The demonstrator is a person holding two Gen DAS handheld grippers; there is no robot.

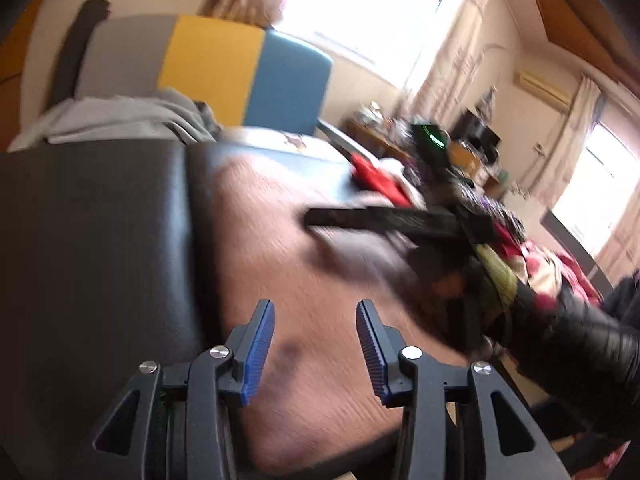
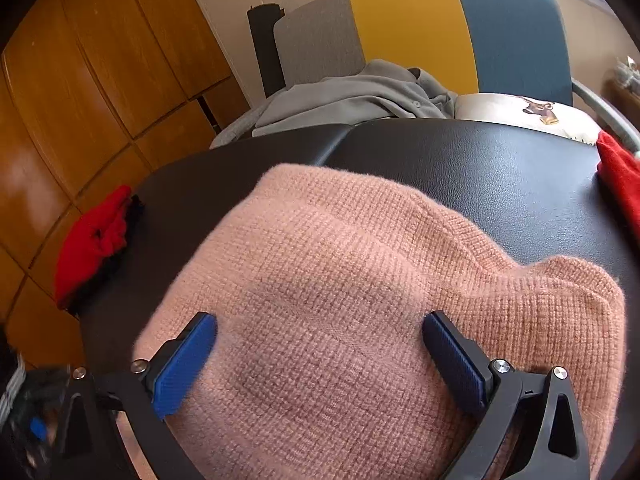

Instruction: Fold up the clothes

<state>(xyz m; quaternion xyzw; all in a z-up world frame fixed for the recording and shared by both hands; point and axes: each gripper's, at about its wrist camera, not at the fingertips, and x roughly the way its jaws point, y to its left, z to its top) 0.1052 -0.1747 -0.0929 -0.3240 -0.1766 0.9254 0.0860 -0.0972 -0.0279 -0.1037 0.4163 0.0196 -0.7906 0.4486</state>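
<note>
A pink knitted sweater (image 2: 340,288) lies folded on a black padded surface (image 2: 480,168); it also shows in the left wrist view (image 1: 288,240), blurred. My right gripper (image 2: 320,332) is open, its blue pads spread wide just above the sweater, holding nothing. My left gripper (image 1: 316,316) is open and empty above the sweater's near part. The right gripper (image 1: 360,218) appears in the left wrist view as a dark blurred bar over the sweater.
A red garment (image 2: 92,244) lies at the surface's left edge, another red piece (image 2: 620,180) at the right. A grey garment (image 2: 352,96) and a white cushion (image 2: 520,112) lie on a grey-yellow-blue sofa (image 2: 420,28). Wooden cabinets (image 2: 80,100) stand left.
</note>
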